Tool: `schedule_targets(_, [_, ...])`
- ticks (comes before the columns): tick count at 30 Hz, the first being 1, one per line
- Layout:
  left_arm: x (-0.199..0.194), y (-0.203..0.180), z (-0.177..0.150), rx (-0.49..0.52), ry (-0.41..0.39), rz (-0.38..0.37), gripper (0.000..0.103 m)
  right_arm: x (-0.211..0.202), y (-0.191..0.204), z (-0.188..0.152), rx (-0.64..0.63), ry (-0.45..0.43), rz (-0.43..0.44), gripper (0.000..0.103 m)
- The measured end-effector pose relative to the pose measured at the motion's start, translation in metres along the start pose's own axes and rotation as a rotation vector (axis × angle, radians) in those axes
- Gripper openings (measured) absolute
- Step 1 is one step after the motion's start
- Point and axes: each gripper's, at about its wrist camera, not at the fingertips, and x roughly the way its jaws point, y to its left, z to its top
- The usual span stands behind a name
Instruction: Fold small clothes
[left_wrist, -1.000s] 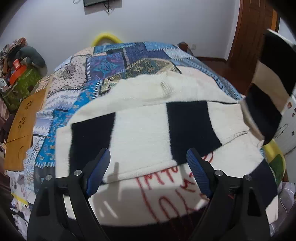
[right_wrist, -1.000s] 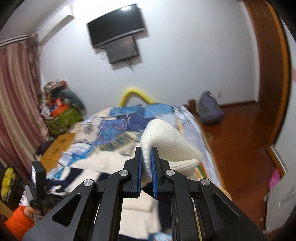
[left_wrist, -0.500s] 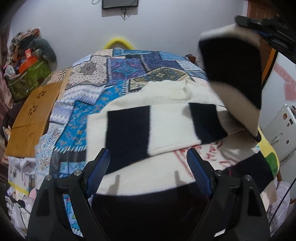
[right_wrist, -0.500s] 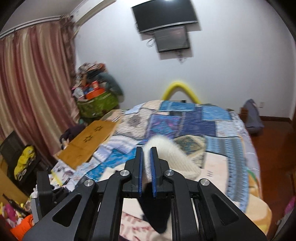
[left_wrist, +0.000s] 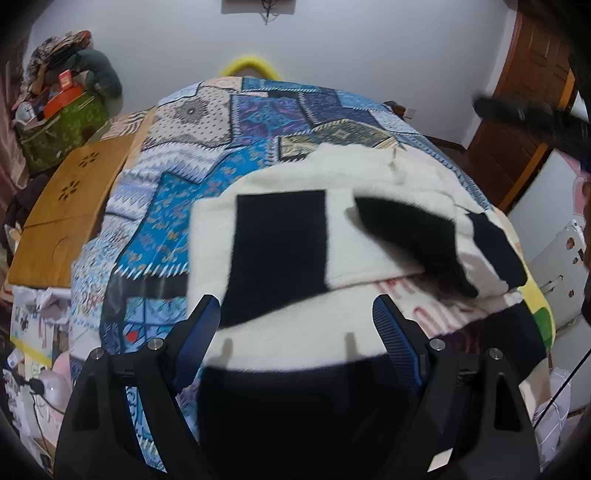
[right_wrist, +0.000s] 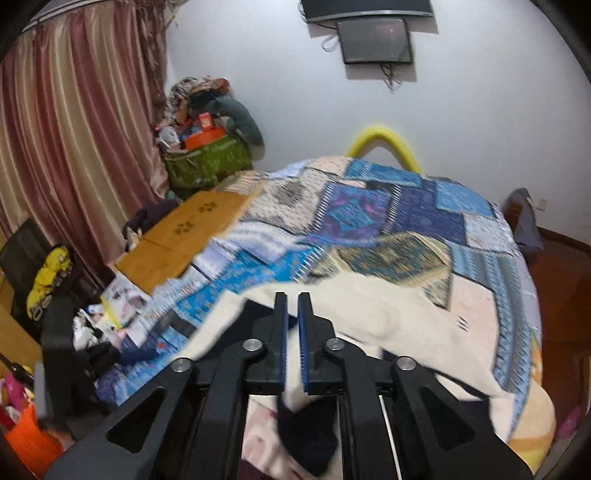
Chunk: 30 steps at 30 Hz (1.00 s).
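A: Where did the sweater (left_wrist: 280, 236) lie?

B: Flat on the bed (left_wrist: 177, 206), the cream-and-black knit over the patchwork quilt, toward the near edge. One sleeve (left_wrist: 410, 240) lay folded across the chest, pointing toward 4 o'clock in the left wrist view.

A: The claws?

B: Left claw (left_wrist: 295, 332) hovered above the hem, blue pads wide apart, holding nothing. Right claw (right_wrist: 291, 343) had its pads nearly together, a thin slit between them. White and black knit showed through and below the slit. Blur kept me from saying whether it pinched the cloth, so I cannot tell.

A: How to do this step well?

B: My judgement: lay the sleeve square with the side seam, let go low so it does not spring back, then smooth it toward 12 o'clock. The thick knit would likely bunch if dragged.

A: Anything else near?

B: A wooden board (left_wrist: 70, 206) at 9 o'clock, off the quilt's edge.
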Motion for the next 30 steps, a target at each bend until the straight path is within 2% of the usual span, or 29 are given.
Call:
schedule_targets(3, [0.001, -0.015, 0.013, 0.012, -0.006, -0.029, 0.085, -0.013, -0.023, -0.013, 0.017, 0.008, -0.047, 0.022])
schedule_targets(5, [0.002, -0.029, 0.022, 0.03, -0.006, -0.046, 0.085, -0.025, -0.045, -0.026, 0.032, 0.012, -0.092, 0.035])
schedule_targets(12, [0.034, -0.088, 0.047, 0.129, 0.035, -0.039, 0.089, -0.061, -0.108, -0.07, 0.102, 0.042, -0.205, 0.049])
schedule_targets(15, [0.061, -0.107, 0.052, 0.16, 0.074, 0.018, 0.089, -0.071, -0.134, -0.094, 0.146, 0.061, -0.231, 0.051])
schedule_targets(19, [0.101, -0.116, 0.057, 0.172, 0.114, 0.144, 0.088, -0.071, -0.152, -0.123, 0.206, 0.107, -0.229, 0.051])
schedule_targets(21, [0.111, -0.114, 0.06, 0.156, 0.125, 0.168, 0.081, -0.067, -0.158, -0.139, 0.228, 0.132, -0.22, 0.051])
schedule_targets(24, [0.116, -0.111, 0.066, 0.131, 0.131, 0.15, 0.056, -0.059, -0.161, -0.161, 0.258, 0.176, -0.197, 0.051])
schedule_targets(26, [0.113, -0.11, 0.07, 0.118, 0.123, 0.152, 0.024, -0.054, -0.164, -0.171, 0.271, 0.193, -0.184, 0.051])
schedule_targets(28, [0.106, -0.109, 0.075, 0.112, 0.113, 0.141, 0.014, -0.051, -0.164, -0.177, 0.287, 0.201, -0.166, 0.051])
schedule_targets(30, [0.096, -0.11, 0.082, 0.107, 0.093, 0.112, 0.011, -0.05, -0.164, -0.18, 0.296, 0.2, -0.157, 0.051])
